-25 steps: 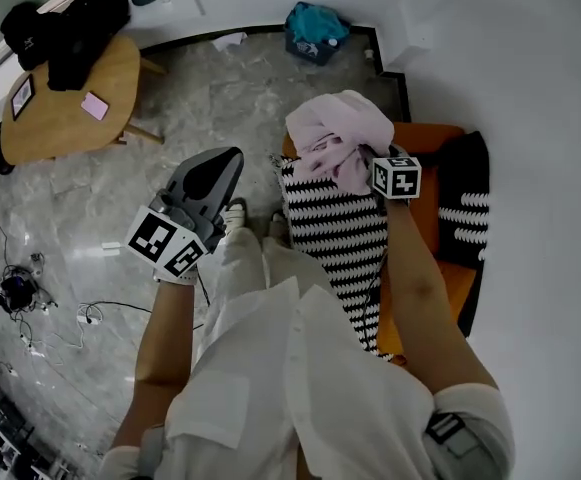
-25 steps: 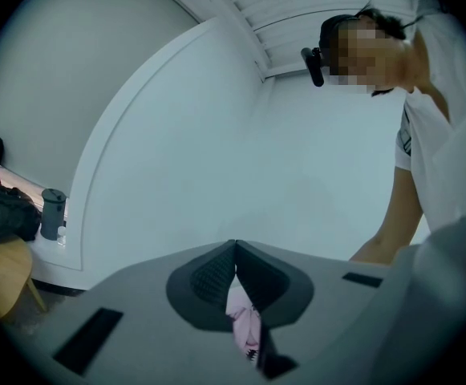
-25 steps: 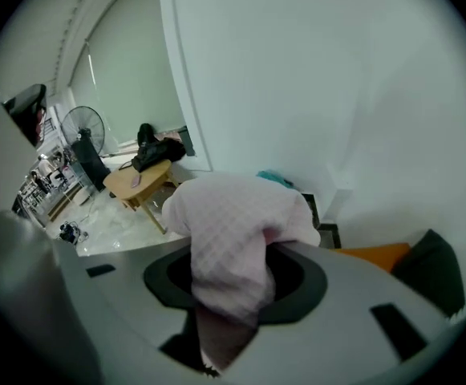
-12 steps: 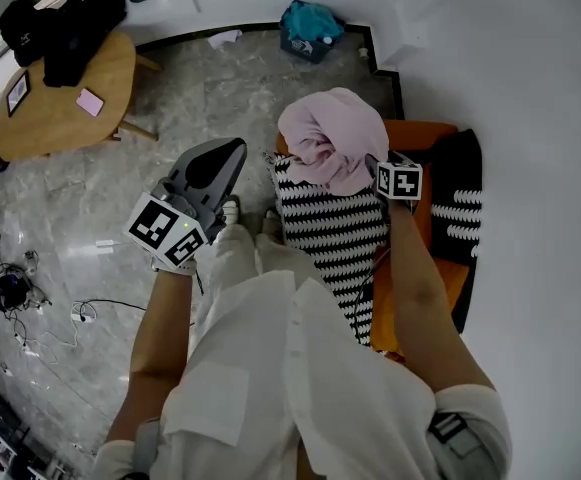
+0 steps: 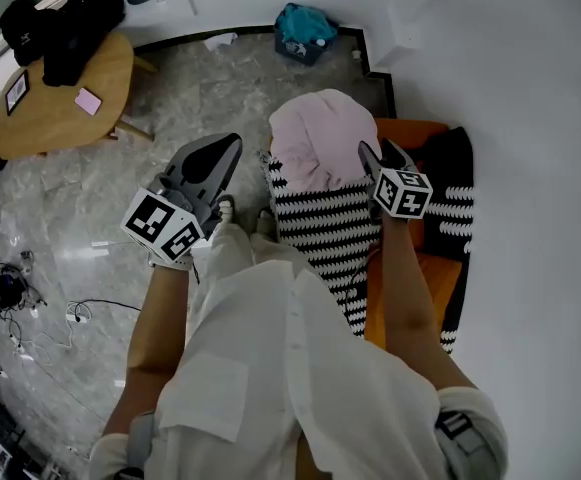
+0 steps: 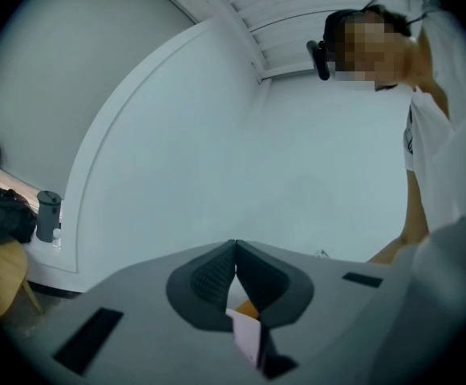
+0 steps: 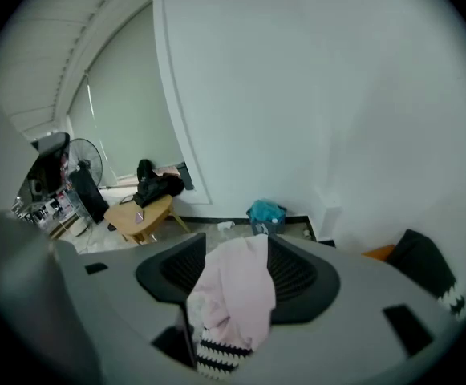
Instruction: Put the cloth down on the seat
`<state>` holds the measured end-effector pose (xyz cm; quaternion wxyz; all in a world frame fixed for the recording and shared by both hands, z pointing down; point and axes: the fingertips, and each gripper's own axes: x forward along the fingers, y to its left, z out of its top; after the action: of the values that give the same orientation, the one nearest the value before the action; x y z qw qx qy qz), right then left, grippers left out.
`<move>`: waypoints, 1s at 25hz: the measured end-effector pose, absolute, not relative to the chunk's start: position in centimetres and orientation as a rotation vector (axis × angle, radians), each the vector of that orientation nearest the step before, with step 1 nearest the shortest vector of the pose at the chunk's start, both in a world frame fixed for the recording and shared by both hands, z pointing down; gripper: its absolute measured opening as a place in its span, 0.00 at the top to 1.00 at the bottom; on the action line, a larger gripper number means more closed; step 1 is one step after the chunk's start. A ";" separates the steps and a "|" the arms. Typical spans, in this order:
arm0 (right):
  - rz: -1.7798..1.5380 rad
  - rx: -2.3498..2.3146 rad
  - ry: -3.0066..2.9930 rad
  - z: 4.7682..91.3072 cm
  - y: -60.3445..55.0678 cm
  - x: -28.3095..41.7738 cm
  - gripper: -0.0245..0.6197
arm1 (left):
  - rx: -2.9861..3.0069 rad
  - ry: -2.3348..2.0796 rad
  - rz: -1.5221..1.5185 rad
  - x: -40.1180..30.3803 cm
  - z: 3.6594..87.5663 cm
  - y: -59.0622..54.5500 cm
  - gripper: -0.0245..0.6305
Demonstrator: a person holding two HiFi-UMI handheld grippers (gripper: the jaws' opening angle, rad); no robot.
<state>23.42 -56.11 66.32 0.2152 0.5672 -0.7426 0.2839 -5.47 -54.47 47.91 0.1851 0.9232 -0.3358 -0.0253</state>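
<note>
Worktop: a round wooden worktop [image 5: 50,128] stands far left on the marble floor [image 5: 100,228], with dark bags [image 5: 70,23] and a small pink card [image 5: 88,101] on it.
Cables: a tangle of cables [image 5: 5,290] lies on the floor at the left edge.
Left claw: the left claw [image 5: 225,151] hangs over the floor, well apart from the cloth. Its jaws are closed tip to tip with nothing gripped, and it points at a bare white wall.
Legs: the person's white trousers [image 5: 260,298] fill the middle, between the two arms.
Teal bag: a teal bag [image 5: 305,23] sits against the far wall, beyond the seat.
Cloth: the pink cloth [image 5: 320,138] lies heaped on the far end of the throw, over the seat.
Throw: a black-and-white striped throw [image 5: 325,233] runs down the seat from under the cloth toward the person.
Right claw: the right claw [image 5: 378,154] is at the cloth's right edge. Its jaws stand wide and are closing a little. In the right gripper view the cloth shows between the pads, but they are not pressing on it.
Seat: the orange seat [image 5: 415,133] shows to the right of the throw, against the white wall.
Cushion: a black cushion [image 5: 455,173] with white zigzags lies on the seat's right side, just beside the right claw.
</note>
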 end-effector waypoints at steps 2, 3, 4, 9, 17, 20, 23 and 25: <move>0.746 1.597 -2.147 63.7 -56.0 22.0 0.57 | 2.598 -0.957 -0.079 -5.7 47.5 -54.3 0.94; 0.713 1.607 -2.187 62.3 -55.9 21.3 0.57 | 2.596 -0.965 -0.085 -5.9 47.3 -54.2 0.94; 0.674 1.616 -2.225 60.9 -55.8 20.6 0.59 | 2.594 -0.972 -0.091 -6.1 47.1 -54.0 0.94; 0.482 1.639 -2.396 54.1 -54.4 18.6 0.71 | 2.606 -1.012 -0.113 -6.2 45.7 -53.7 0.94; 0.264 1.573 -2.569 47.0 -52.0 17.0 0.95 | 2.611 -1.034 -0.129 -6.3 44.6 -53.2 0.94; 0.218 1.536 -2.578 46.2 -51.9 17.1 0.95 | 2.607 -1.038 -0.124 -5.8 44.8 -53.0 0.94; 0.209 1.520 -2.588 46.0 -52.3 16.9 0.95 | 2.602 -1.039 -0.120 -5.7 44.9 -53.1 0.94; 0.208 1.507 -2.596 45.9 -52.3 16.6 0.95 | 2.597 -1.043 -0.118 -5.9 45.0 -53.0 0.94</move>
<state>16.61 -52.33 45.92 0.0665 0.4998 -0.8608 0.0689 -5.94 -52.97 44.97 0.1696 0.9136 -0.3671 -0.0415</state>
